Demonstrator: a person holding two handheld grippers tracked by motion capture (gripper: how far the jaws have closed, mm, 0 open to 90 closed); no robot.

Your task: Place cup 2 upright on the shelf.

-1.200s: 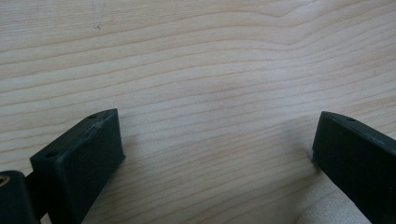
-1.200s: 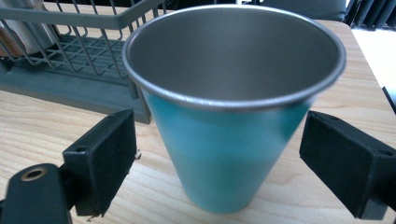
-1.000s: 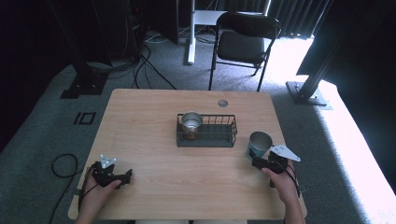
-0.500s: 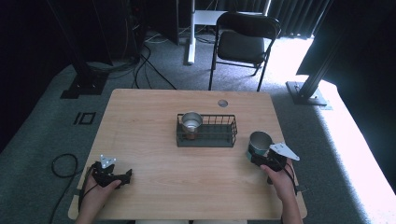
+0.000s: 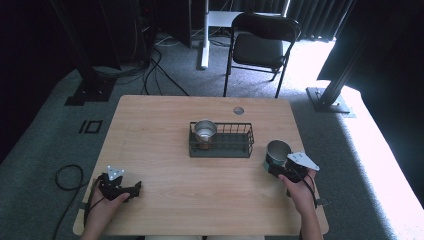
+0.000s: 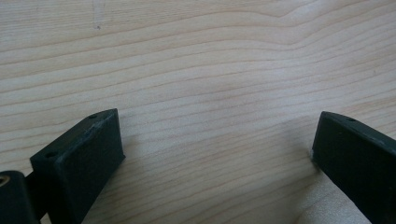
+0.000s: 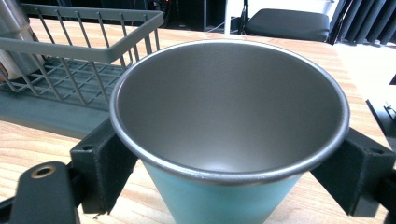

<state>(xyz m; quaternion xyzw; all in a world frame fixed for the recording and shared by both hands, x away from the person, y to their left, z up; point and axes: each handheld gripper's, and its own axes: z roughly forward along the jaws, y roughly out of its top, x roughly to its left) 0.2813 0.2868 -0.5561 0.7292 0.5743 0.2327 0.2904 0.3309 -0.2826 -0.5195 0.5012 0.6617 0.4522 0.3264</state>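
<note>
A teal cup with a steel inside stands upright at the table's right side, just right of a dark wire basket. My right gripper is shut on it. In the right gripper view the two jaws press on either side of the teal cup below its rim, with the wire basket behind on the left. A bare steel cup stands in the basket's left end. My left gripper rests on the wooden table near the front left corner. The left gripper is open over bare wood.
A round cable hole lies in the tabletop behind the basket. A black folding chair stands beyond the table's far edge. Cables trail over the grey carpet at the left. A black stand foot sits at the right.
</note>
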